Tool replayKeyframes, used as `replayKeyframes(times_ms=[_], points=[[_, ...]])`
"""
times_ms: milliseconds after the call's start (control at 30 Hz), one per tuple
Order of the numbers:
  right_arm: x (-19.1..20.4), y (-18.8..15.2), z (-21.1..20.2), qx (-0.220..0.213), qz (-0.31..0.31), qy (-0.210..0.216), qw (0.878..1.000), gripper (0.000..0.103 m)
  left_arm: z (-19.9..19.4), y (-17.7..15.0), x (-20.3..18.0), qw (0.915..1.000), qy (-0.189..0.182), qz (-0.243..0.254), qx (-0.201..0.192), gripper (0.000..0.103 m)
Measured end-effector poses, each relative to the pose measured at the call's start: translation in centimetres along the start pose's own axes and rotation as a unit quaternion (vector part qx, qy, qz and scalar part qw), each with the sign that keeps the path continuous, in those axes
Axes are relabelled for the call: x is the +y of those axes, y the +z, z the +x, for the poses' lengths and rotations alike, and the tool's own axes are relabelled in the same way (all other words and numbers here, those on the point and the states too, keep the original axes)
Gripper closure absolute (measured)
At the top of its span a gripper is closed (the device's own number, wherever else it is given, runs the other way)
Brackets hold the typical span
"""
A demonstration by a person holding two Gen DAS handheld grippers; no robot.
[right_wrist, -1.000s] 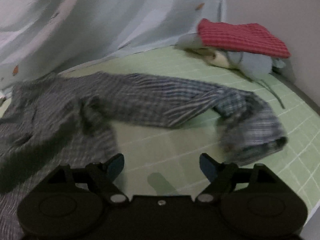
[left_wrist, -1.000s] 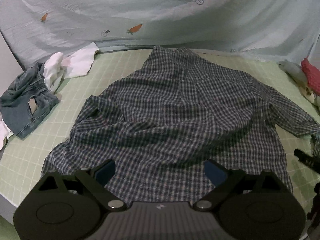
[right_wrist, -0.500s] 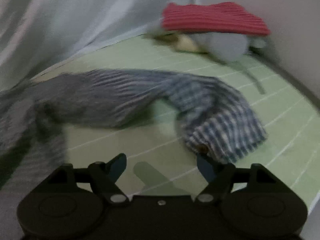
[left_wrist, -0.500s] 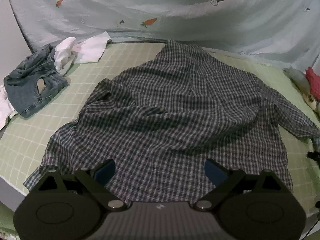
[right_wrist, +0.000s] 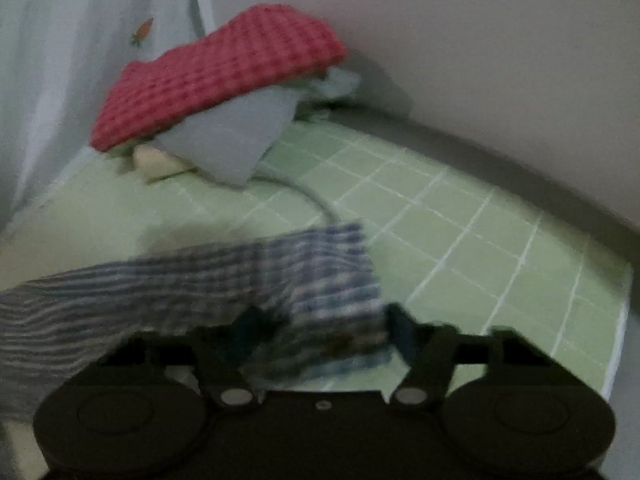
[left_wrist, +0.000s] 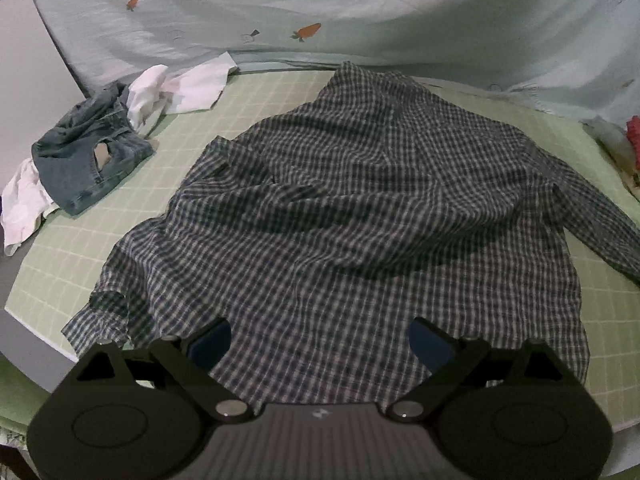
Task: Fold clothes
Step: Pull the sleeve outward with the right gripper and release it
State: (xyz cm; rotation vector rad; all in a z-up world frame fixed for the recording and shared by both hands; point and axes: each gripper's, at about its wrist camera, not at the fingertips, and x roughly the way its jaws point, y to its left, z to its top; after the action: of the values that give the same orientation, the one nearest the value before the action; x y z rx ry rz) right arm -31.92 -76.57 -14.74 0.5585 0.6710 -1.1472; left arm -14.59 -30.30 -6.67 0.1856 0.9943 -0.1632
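A dark blue and white plaid shirt (left_wrist: 360,200) lies spread out and wrinkled on a green grid mat (left_wrist: 72,252). My left gripper (left_wrist: 320,340) hovers open over the shirt's near hem, with the fabric below its fingers and not pinched. In the right wrist view the shirt's sleeve (right_wrist: 160,288) stretches in from the left. Its cuff (right_wrist: 336,280) sits between the fingers of my right gripper (right_wrist: 326,332). Those fingers stand well apart, and the view is blurred by motion.
Crumpled jeans (left_wrist: 88,156) and a white cloth (left_wrist: 180,88) lie at the mat's back left. A pile topped by a red checked cloth (right_wrist: 216,72) sits in the back right corner by the wall (right_wrist: 480,40). A carrot-print sheet (left_wrist: 320,8) hangs behind. The mat edge (right_wrist: 616,340) is near on the right.
The left gripper has pulled back, showing more of the shirt and the mat's front edge. The right gripper has moved onto the sleeve cuff, and its fingers have narrowed a little.
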Motion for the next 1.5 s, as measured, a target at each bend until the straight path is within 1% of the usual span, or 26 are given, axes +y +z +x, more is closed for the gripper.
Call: replayKeyframes(times_ms=[33, 67, 100, 167, 200, 233, 300, 367, 433, 533, 633, 767, 900, 967, 1067, 1133, 1233, 1333, 1400, 1500], points=[[0.1, 0.5, 0.5, 0.002, -0.009, -0.009, 1.000, 0.056, -0.1, 0.1, -0.1, 1.0000, 0.002, 0.002, -0.001, 0.007], [0.0, 1.0, 1.0, 0.004, -0.012, -0.016, 1.000, 0.056, -0.2, 0.2, -0.1, 1.0000, 0.003, 0.005, -0.002, 0.007], [-0.1, 1.6, 1.5, 0.006, -0.015, -0.022, 1.000, 0.053, -0.3, 0.3, -0.2, 1.0000, 0.005, 0.007, -0.003, 0.007], [-0.6, 3.0, 2.6, 0.019, -0.002, -0.033, 0.999, 0.048, -0.2, 0.6, 0.0, 0.9999, 0.007, 0.009, -0.005, 0.007], [-0.7, 3.5, 2.9, 0.027, 0.005, -0.037, 0.999, 0.047, -0.1, 0.8, 0.0, 0.9999, 0.008, 0.010, -0.006, 0.007], [-0.5, 3.9, 2.9, 0.035, 0.010, -0.042, 0.998, 0.047, 0.1, 1.1, 0.2, 0.9999, 0.009, 0.010, -0.006, 0.007], [0.3, 4.0, 2.3, 0.038, 0.006, -0.055, 0.998, 0.040, 0.3, 1.6, 0.7, 0.9999, 0.009, 0.009, -0.008, 0.007], [1.6, 3.5, 1.1, 0.029, -0.005, -0.055, 0.998, 0.012, 0.7, 2.0, 1.5, 0.9999, 0.008, 0.006, -0.009, 0.007], [3.5, 2.7, -0.4, 0.017, -0.017, -0.041, 0.999, 0.002, 1.3, 2.7, 2.4, 1.0000, 0.006, -0.001, -0.007, 0.007], [6.5, 1.5, -2.6, 0.001, -0.034, -0.017, 0.999, 0.001, 2.4, 3.8, 3.9, 0.9999, 0.003, -0.012, -0.004, 0.007], [10.4, 0.3, -4.6, -0.005, -0.046, 0.020, 0.999, 0.001, 3.8, 5.3, 6.0, 0.9997, 0.005, -0.022, -0.005, 0.007], [17.2, -1.3, -6.5, 0.004, -0.072, 0.073, 0.995, 0.001, 5.7, 7.6, 9.7, 0.9989, 0.003, -0.046, -0.007, 0.007], [24.5, -2.7, -8.2, 0.011, -0.102, 0.125, 0.987, 0.000, 8.1, 9.8, 13.6, 0.9970, 0.003, -0.076, -0.011, 0.007], [29.0, -3.1, -8.5, 0.009, -0.124, 0.146, 0.982, 0.000, 9.9, 11.1, 15.7, 0.9953, -0.005, -0.096, -0.010, 0.007], [35.8, -3.7, -8.8, 0.006, -0.156, 0.177, 0.972, 0.000, 12.7, 13.4, 18.0, 0.9935, -0.022, -0.111, -0.008, 0.007], [40.4, -3.9, -8.8, 0.003, -0.179, 0.199, 0.964, 0.000, 14.8, 15.2, 18.9, 0.9929, -0.034, -0.113, -0.006, 0.007], [47.6, -3.9, -7.3, 0.001, -0.219, 0.226, 0.949, 0.000, 18.4, 17.9, 19.9, 0.9917, -0.051, -0.118, 0.006, 0.008], [54.0, -3.6, -4.9, 0.003, -0.255, 0.264, 0.930, 0.001, 21.9, 20.0, 20.6, 0.9908, -0.075, -0.111, 0.021, 0.010], [57.9, -3.4, -2.8, 0.015, -0.287, 0.299, 0.910, 0.005, 23.5, 20.9, 20.4, 0.9906, -0.092, -0.098, 0.026, 0.012], [61.8, -3.1, 0.1, 0.040, -0.330, 0.321, 0.887, 0.009, 25.3, 21.5, 19.7, 0.9900, -0.110, -0.081, 0.036, 0.012]])
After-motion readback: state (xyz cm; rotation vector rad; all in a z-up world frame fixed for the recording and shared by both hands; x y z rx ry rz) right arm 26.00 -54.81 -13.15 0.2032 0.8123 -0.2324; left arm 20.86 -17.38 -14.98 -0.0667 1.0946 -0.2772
